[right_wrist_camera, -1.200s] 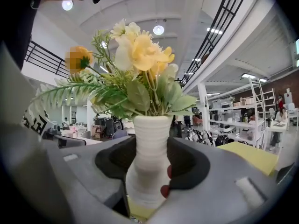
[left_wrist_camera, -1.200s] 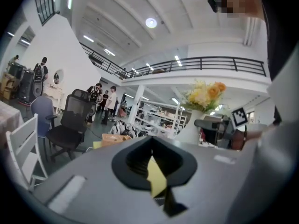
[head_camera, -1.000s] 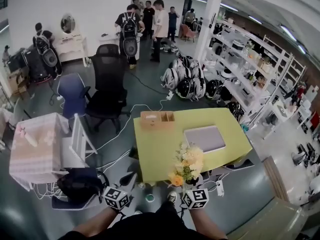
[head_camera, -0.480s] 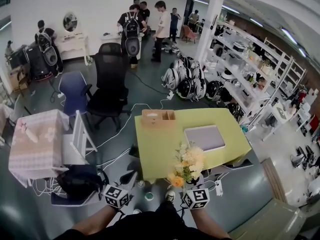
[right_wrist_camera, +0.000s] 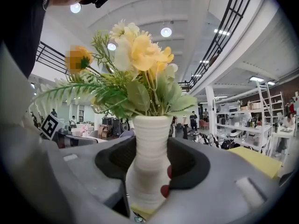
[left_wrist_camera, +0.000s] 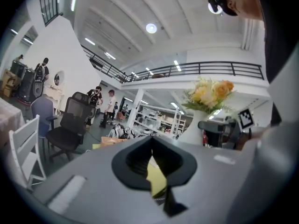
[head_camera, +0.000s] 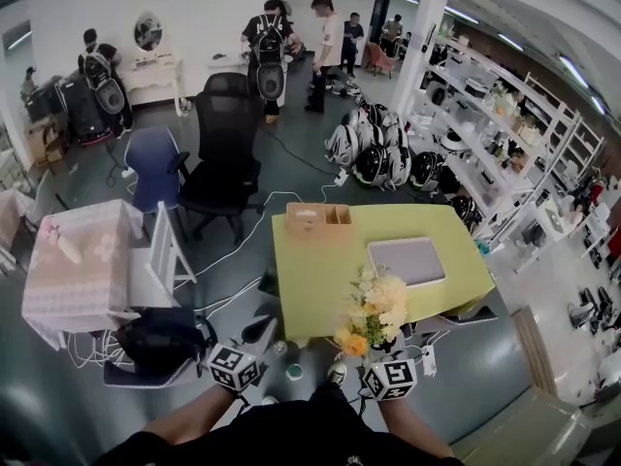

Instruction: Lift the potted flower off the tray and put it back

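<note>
Head view: the potted flower (head_camera: 374, 309) is up in the air over the near edge of the green counter (head_camera: 315, 270), well clear of the gray tray (head_camera: 408, 260), which sits toward the right edge with nothing in it. So I'd say we're in the lifted-off half of the job, with the putting back yet to come. The right tongs (right_wrist_camera: 152, 176) are pinching the white ribbed pot (right_wrist_camera: 149, 139) low down, which makes sense: the bouquet's top-heavy, and that grip keeps it upright. The left tongs (left_wrist_camera: 150, 164) hang just beside them, tips pressed together on nothing, basically along for the ride. There's also a wooden box (head_camera: 317, 218) with compartments at the far left corner; I can't tell what's in it.
</note>
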